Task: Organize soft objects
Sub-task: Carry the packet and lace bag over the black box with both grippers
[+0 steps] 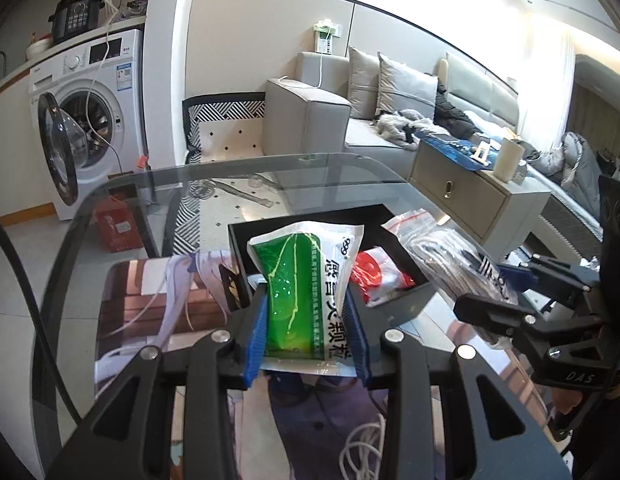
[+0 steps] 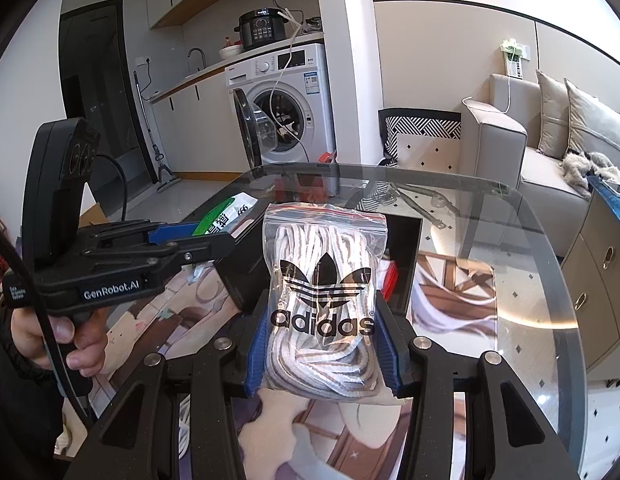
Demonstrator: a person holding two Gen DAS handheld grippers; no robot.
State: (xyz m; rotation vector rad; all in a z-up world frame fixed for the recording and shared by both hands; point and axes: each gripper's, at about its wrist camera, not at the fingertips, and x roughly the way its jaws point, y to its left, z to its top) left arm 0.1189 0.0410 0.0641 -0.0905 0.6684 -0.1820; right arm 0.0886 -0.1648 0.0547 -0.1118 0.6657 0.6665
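My left gripper [image 1: 307, 324] is shut on a green and white medicine pouch [image 1: 305, 280] and holds it over the near edge of a black tray [image 1: 394, 236] on the glass table. A red and white packet [image 1: 376, 274] lies in the tray. My right gripper [image 2: 320, 344] is shut on a clear zip bag of white laces with an Adidas logo [image 2: 322, 288], held above the table beside the tray [image 2: 406, 240]. The right gripper with its bag also shows at the right of the left wrist view [image 1: 506, 292]. The left gripper with the pouch shows at the left of the right wrist view [image 2: 213, 236].
The round glass table [image 1: 269, 172] carries a printed mat [image 1: 149, 292] under the tray. A white cable [image 1: 362, 448] lies near the front. Beyond stand a washing machine [image 1: 93, 120] with its door open, a grey sofa [image 1: 350, 120] and a low cabinet [image 1: 470, 192].
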